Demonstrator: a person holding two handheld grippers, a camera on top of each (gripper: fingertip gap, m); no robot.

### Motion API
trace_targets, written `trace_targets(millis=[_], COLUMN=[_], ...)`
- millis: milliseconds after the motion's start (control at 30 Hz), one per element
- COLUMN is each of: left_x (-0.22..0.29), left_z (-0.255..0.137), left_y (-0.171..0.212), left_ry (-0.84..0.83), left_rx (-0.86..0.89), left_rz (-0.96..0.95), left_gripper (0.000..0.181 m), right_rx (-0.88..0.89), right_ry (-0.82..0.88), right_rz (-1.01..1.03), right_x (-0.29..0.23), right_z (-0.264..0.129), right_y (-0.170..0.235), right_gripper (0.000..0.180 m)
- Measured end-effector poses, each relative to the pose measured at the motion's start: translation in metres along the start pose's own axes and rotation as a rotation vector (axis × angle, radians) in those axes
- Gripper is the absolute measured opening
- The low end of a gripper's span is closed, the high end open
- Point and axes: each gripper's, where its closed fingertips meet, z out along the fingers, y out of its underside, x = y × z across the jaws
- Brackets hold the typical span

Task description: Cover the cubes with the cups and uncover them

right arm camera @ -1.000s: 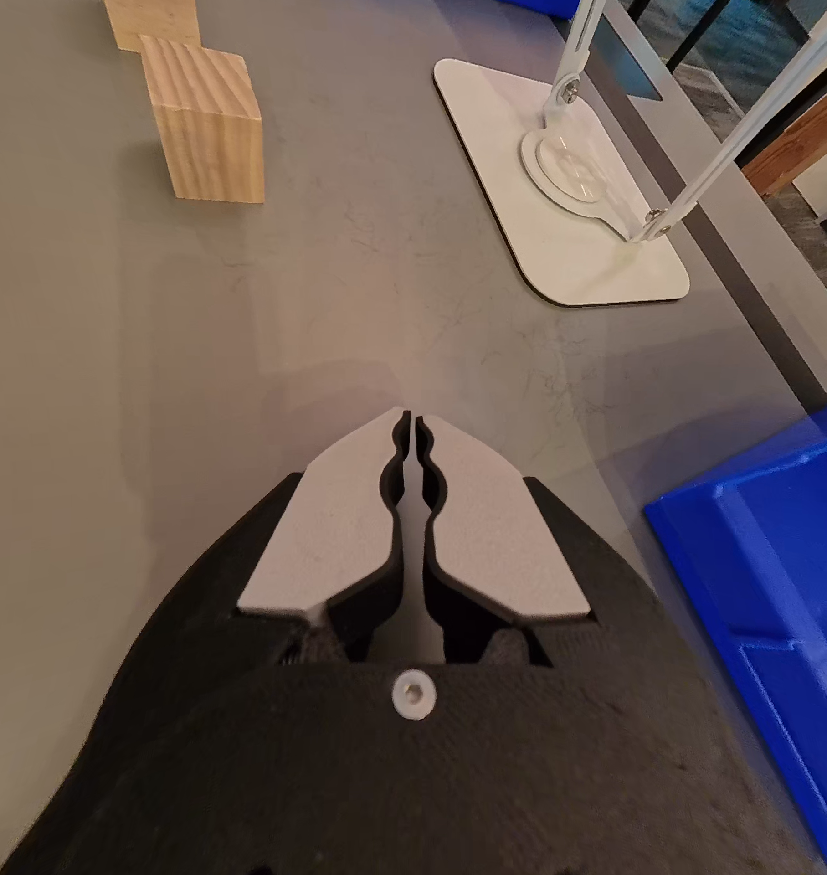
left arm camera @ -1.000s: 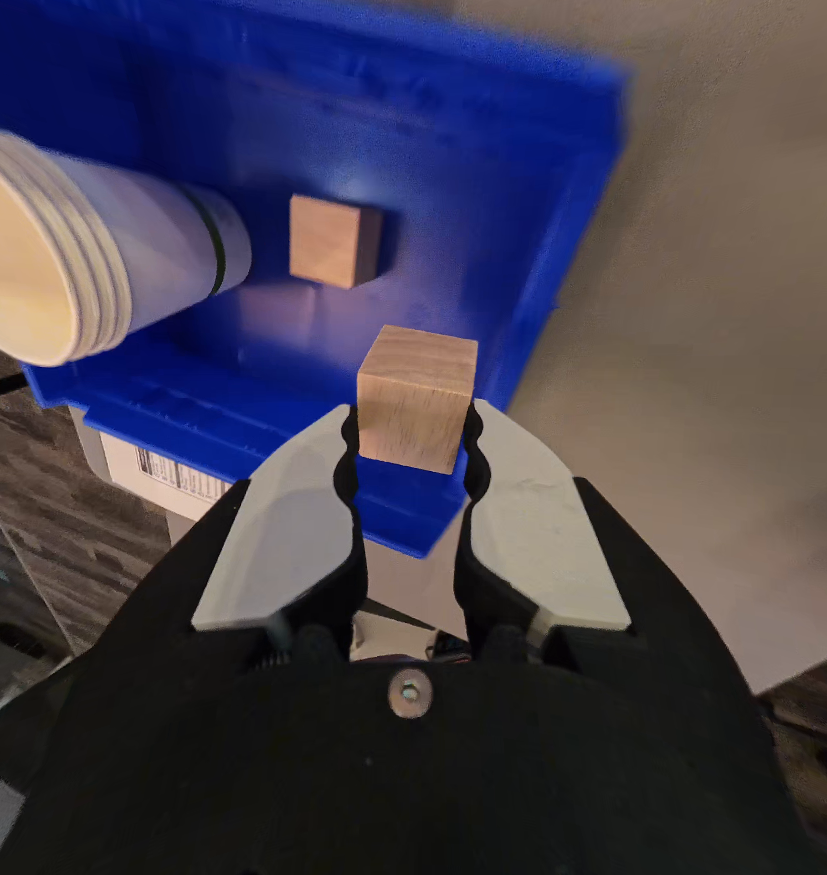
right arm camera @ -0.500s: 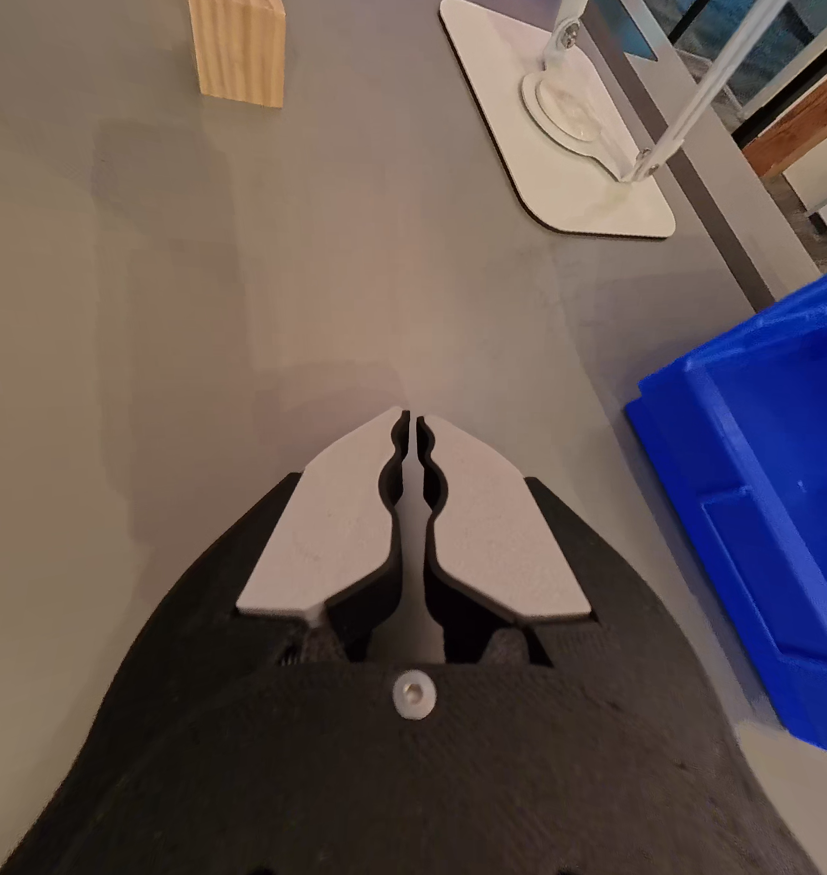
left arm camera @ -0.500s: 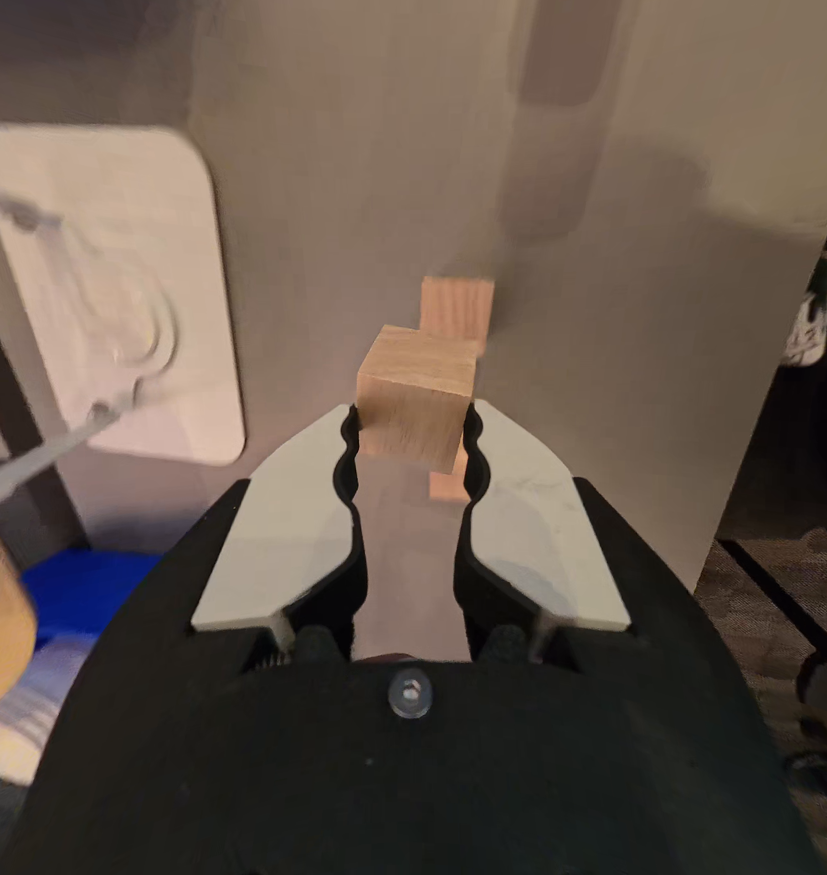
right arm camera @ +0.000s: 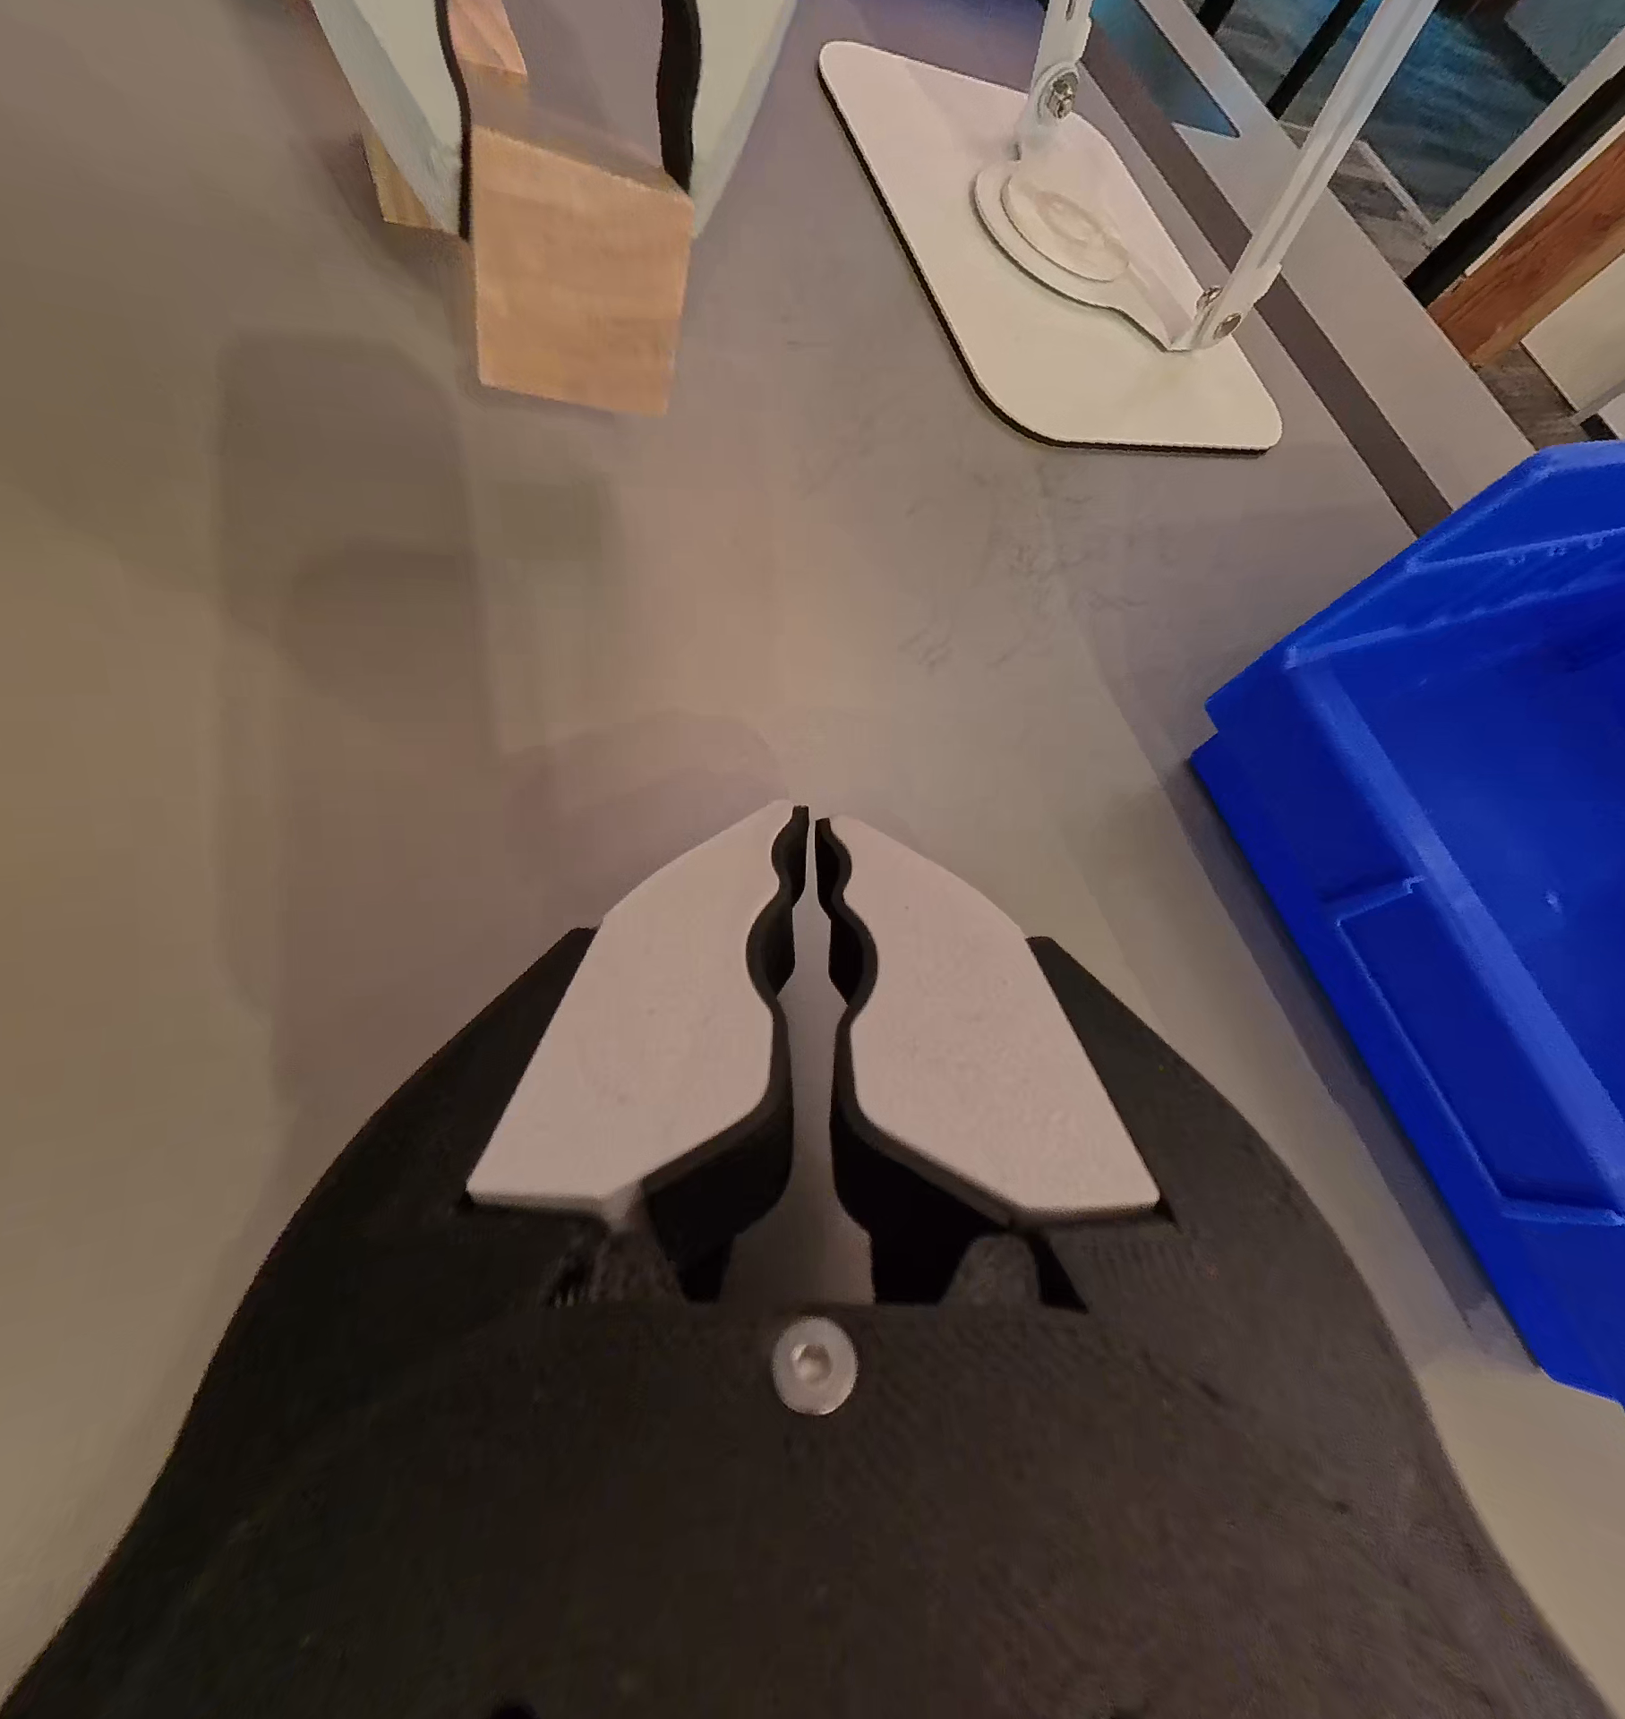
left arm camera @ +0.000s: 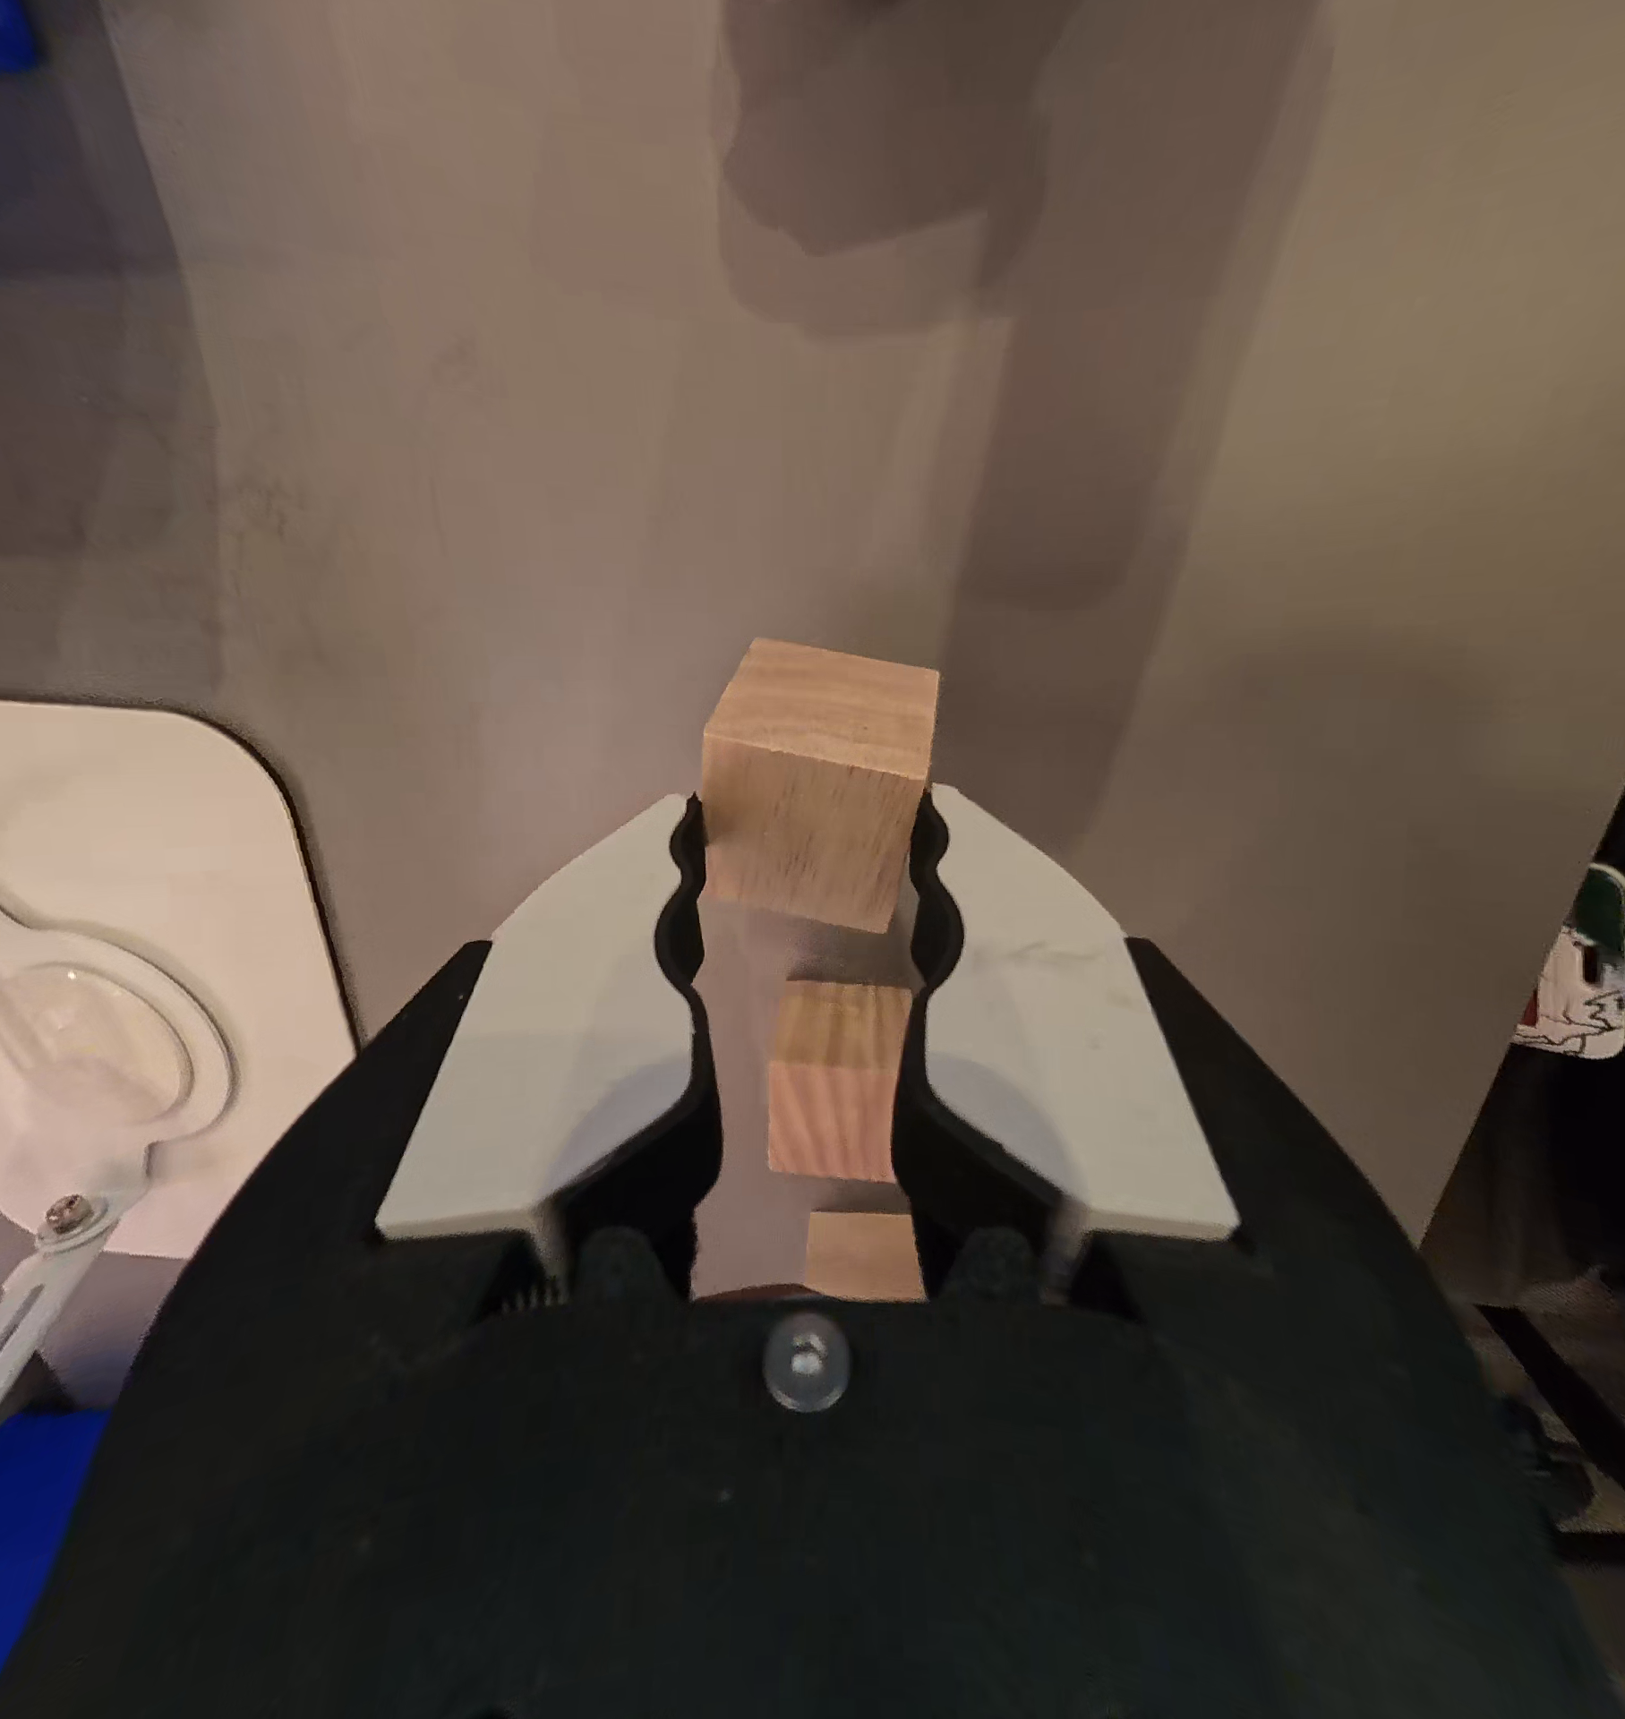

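My left gripper [left arm camera: 813, 819] is shut on a wooden cube [left arm camera: 822, 786] and holds it just above the grey table. Two more wooden cubes [left arm camera: 841, 1093] [left arm camera: 859, 1256] stand on the table below it, seen between the fingers. In the right wrist view the left gripper's fingers [right arm camera: 390, 93] come in at the top left with the held cube [right arm camera: 576, 279] close to the table; another cube [right arm camera: 399, 191] shows behind them. My right gripper [right arm camera: 804, 819] is shut and empty, low over the table. No cup is in view.
A blue bin [right arm camera: 1478, 837] stands at the right of the right wrist view. A white stand base [right arm camera: 1050, 279] [left arm camera: 92, 977] with a thin white arm sits on the table. The table's edge [left arm camera: 1534, 977] runs down the right of the left wrist view.
My left gripper carried the cube from over the blue bin to the table, beyond the other cubes, and lowered it. My right gripper drew back, still shut; the bin came further into its view.
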Motion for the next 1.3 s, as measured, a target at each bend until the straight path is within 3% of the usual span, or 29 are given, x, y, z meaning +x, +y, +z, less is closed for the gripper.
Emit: trace_targets(millis=[267, 1100, 1300], left_x=[-0.002, 0.004, 0.005], left_z=[0.006, 0.027, 0.025], left_y=[-0.017, -0.014, -0.013], left_ry=[-0.016, -0.021, -0.026], left_rx=[-0.051, -0.119, -0.103], left_rz=[-0.002, -0.051, -0.074], left_gripper=[0.042, 0.042, 0.063], right_rx=[0.005, 0.012, 0.017], right_ry=[-0.009, -0.025, -0.027], right_rz=[0.001, -0.01, -0.008], right_x=[-0.001, -0.004, -0.005], right_z=[-0.001, -0.001, -0.002], right_y=[-0.001, -0.001, -0.002], right_gripper=[0.002, 0.002, 0.002])
